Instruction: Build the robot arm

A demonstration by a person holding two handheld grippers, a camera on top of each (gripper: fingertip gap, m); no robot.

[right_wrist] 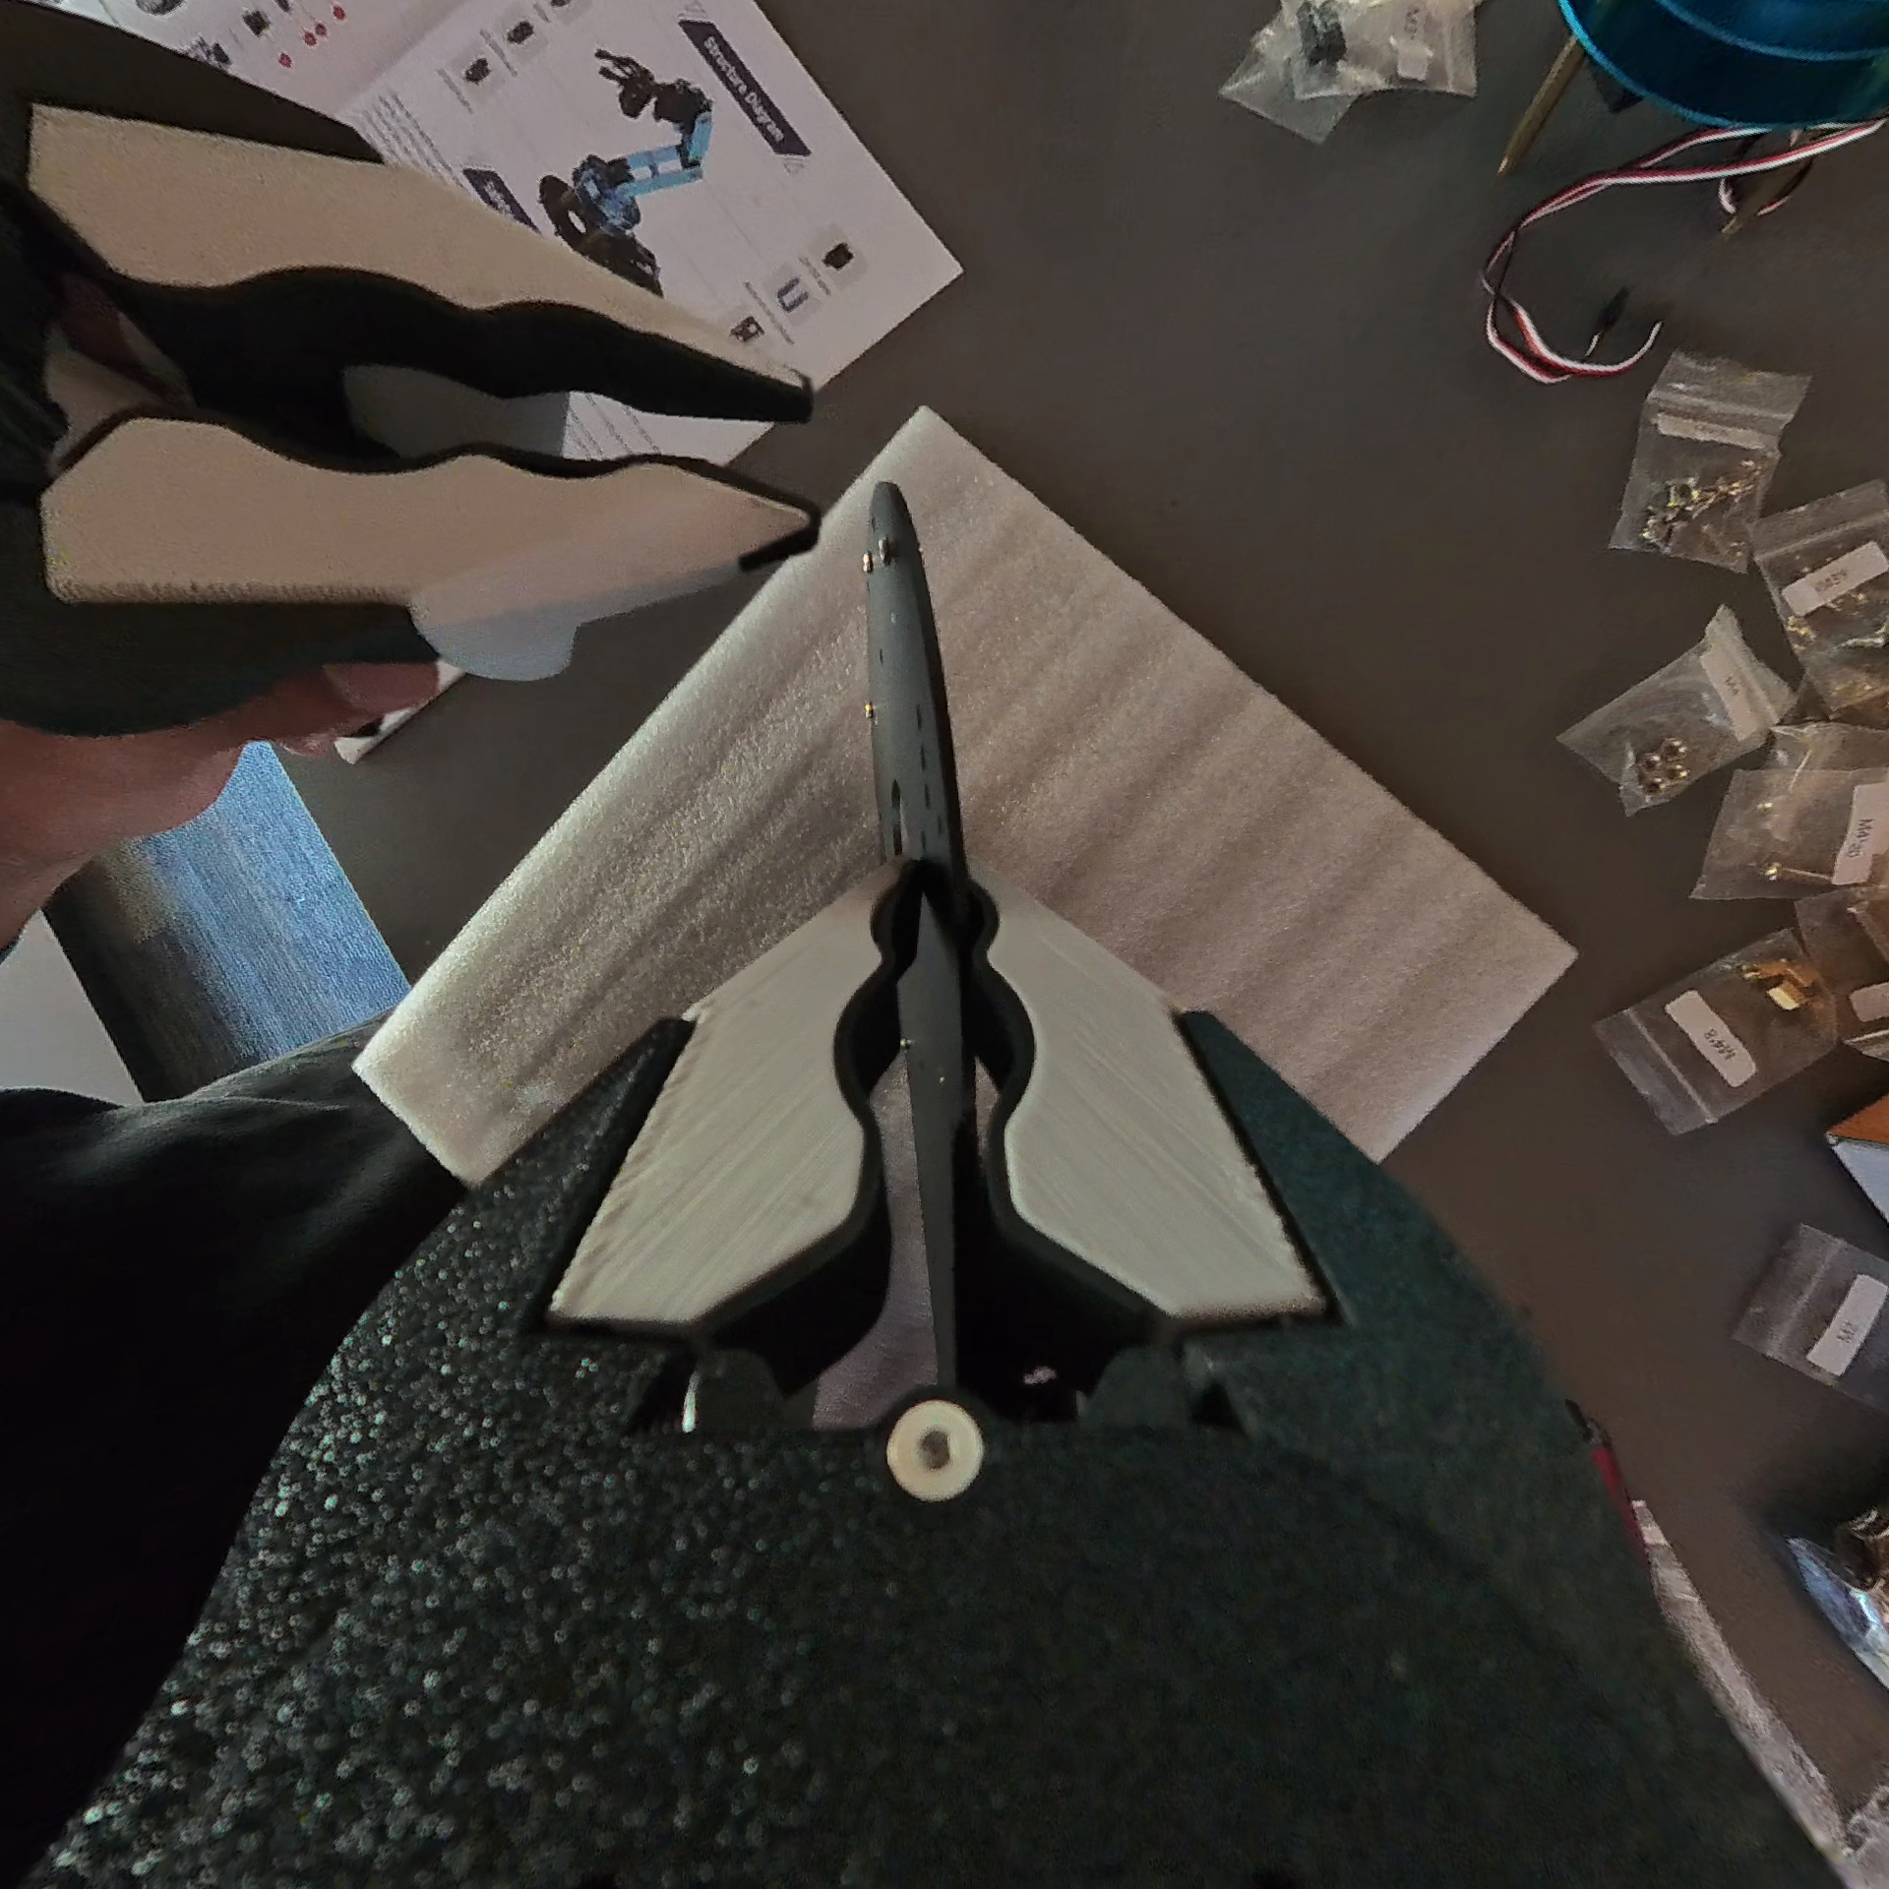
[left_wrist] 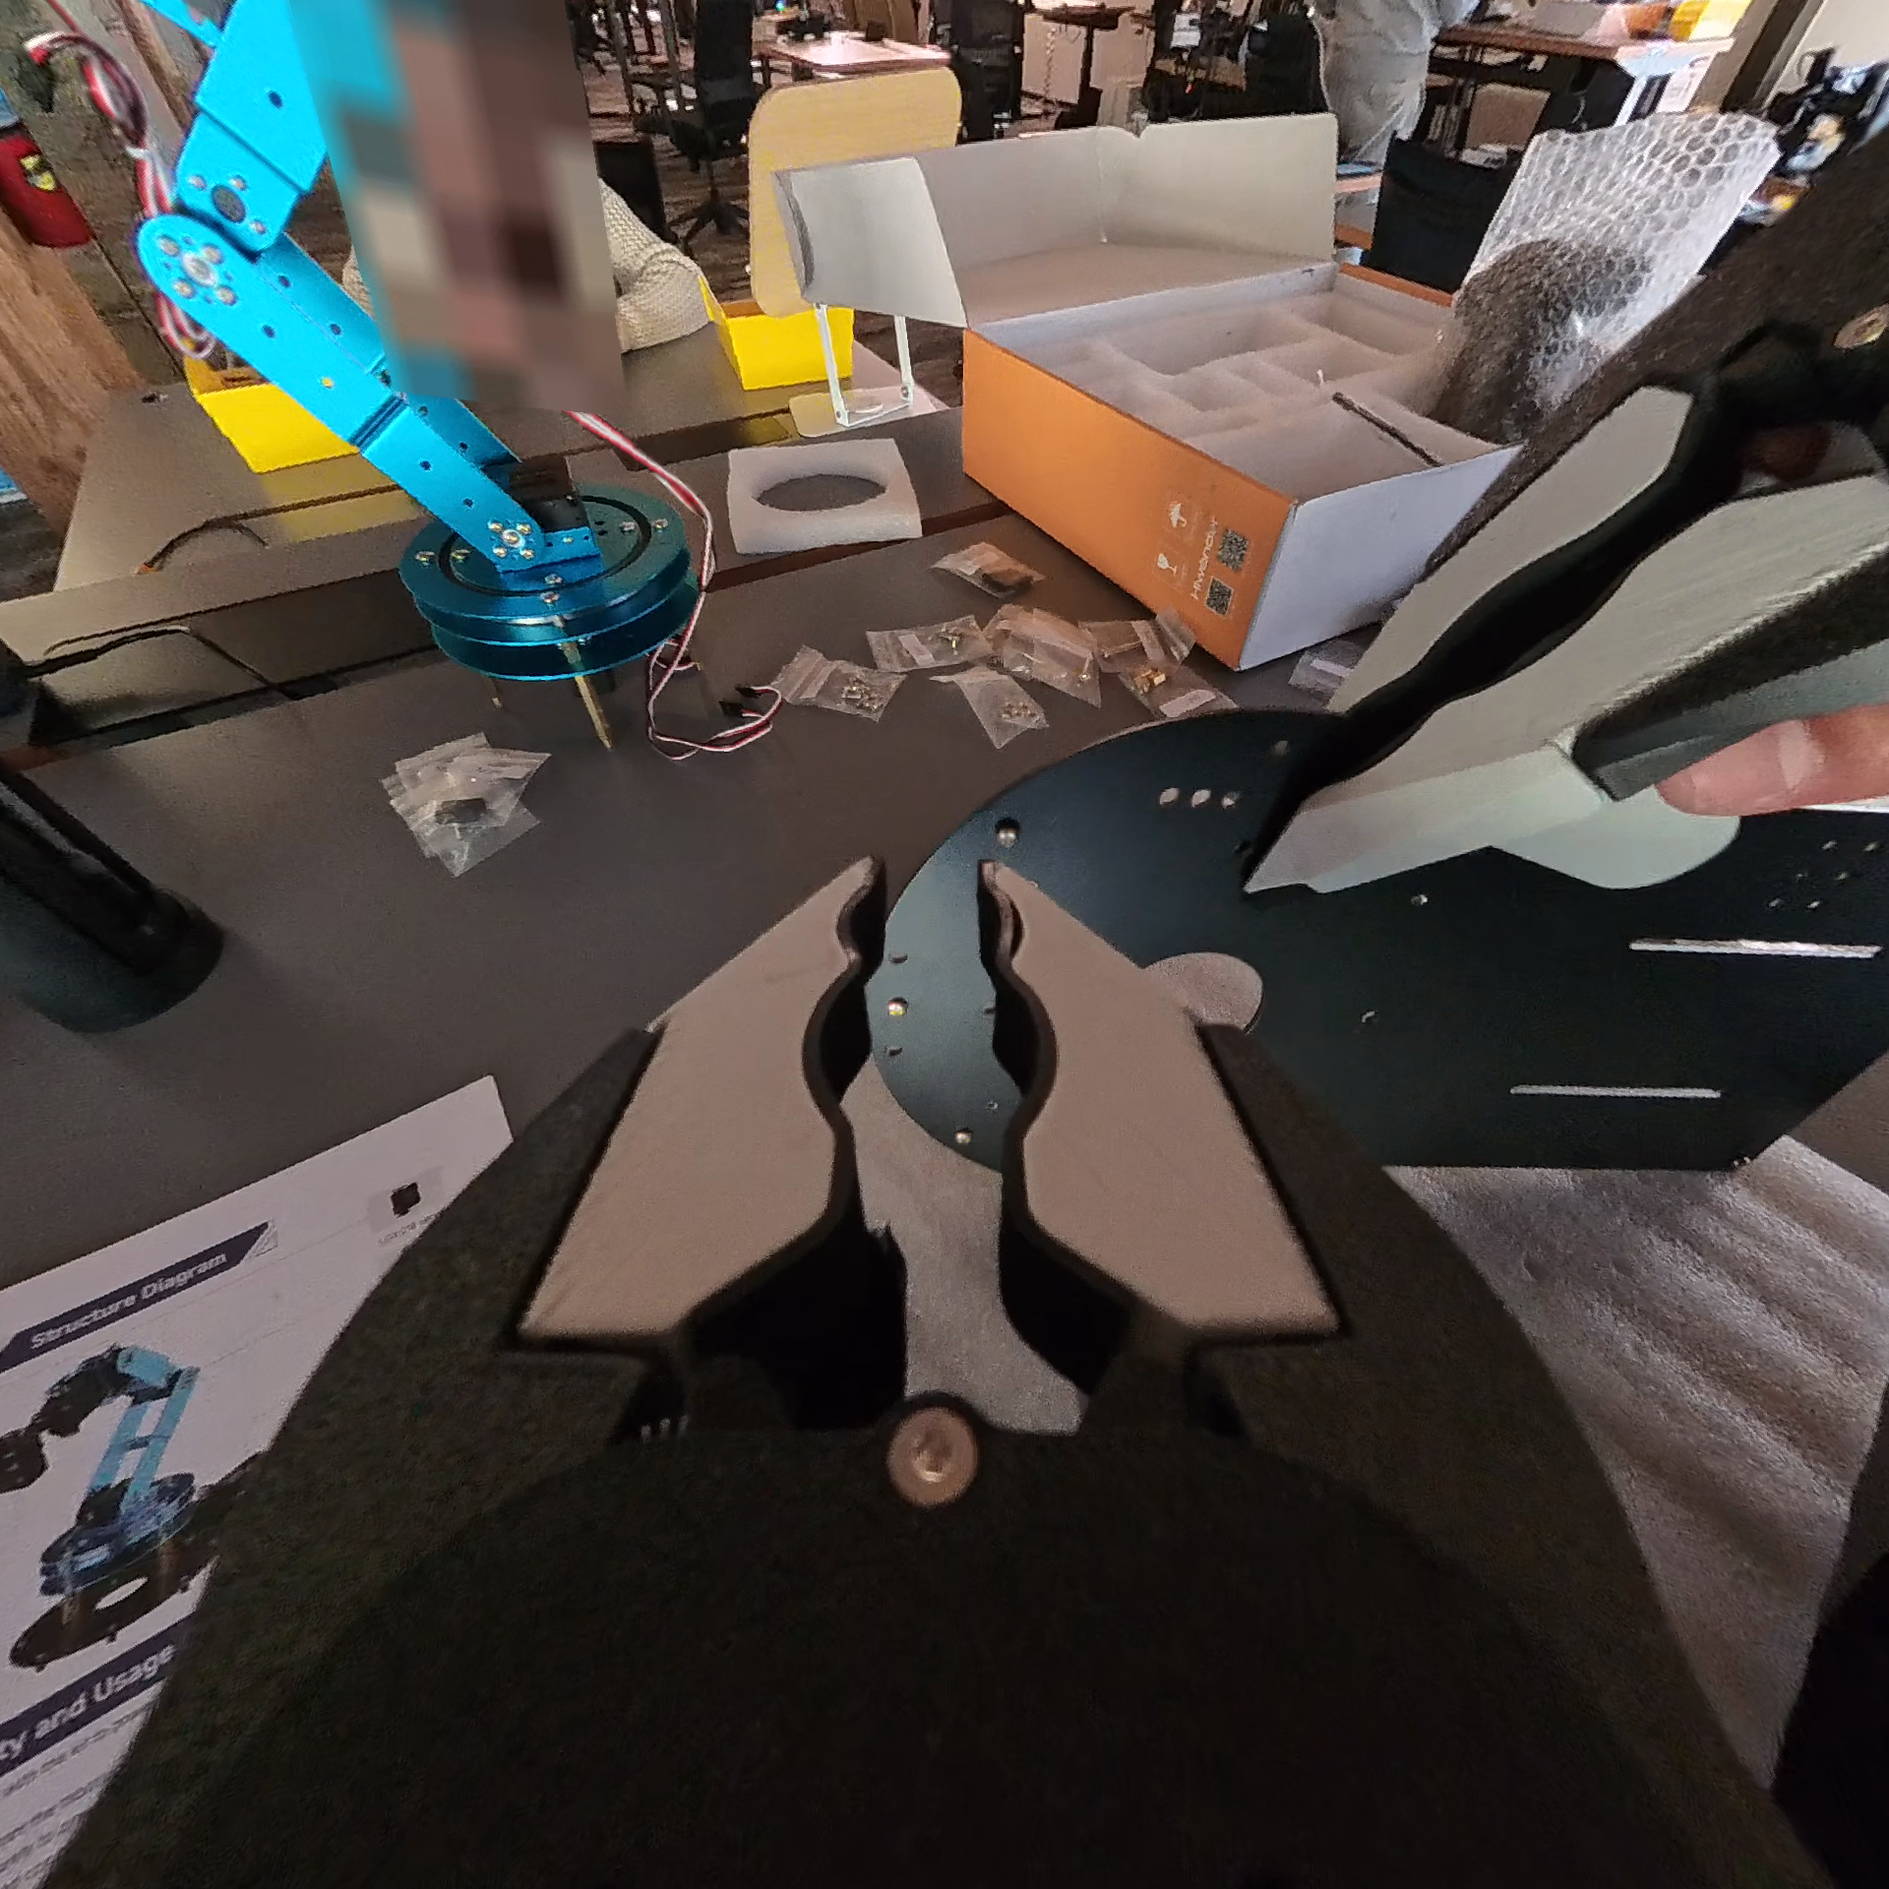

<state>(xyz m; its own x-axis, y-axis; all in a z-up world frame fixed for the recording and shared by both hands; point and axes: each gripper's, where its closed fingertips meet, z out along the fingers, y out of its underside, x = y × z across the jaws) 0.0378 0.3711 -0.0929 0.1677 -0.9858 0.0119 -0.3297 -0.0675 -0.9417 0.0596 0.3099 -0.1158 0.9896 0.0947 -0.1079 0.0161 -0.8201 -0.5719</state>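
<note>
Printed writing shows on the instruction sheet (left_wrist: 204, 1360), on the side of the orange box (left_wrist: 1145, 511) and on the white labels of the small bags (right_wrist: 1738, 736).

The right gripper (right_wrist: 935, 889) is clamped on a dark metal plate (right_wrist: 905, 675), seen edge-on between its 2 fingers (right_wrist: 1114, 1135); the plate runs forward from the fingertips, above a white foam sheet (right_wrist: 1176, 818) on the dark table (right_wrist: 1176, 358).

The left gripper (left_wrist: 932, 884) has its fingers parted by a narrow gap and grips nothing; the rounded end of the plate (left_wrist: 1124, 900) lies just ahead of its tips.

Beyond it to the right, the orange box stands open, with white foam compartments inside. To the left ahead stands a blue robot arm (left_wrist: 491, 491) on a round base, with red-and-white wires (left_wrist: 705, 716) trailing beside it.
</note>
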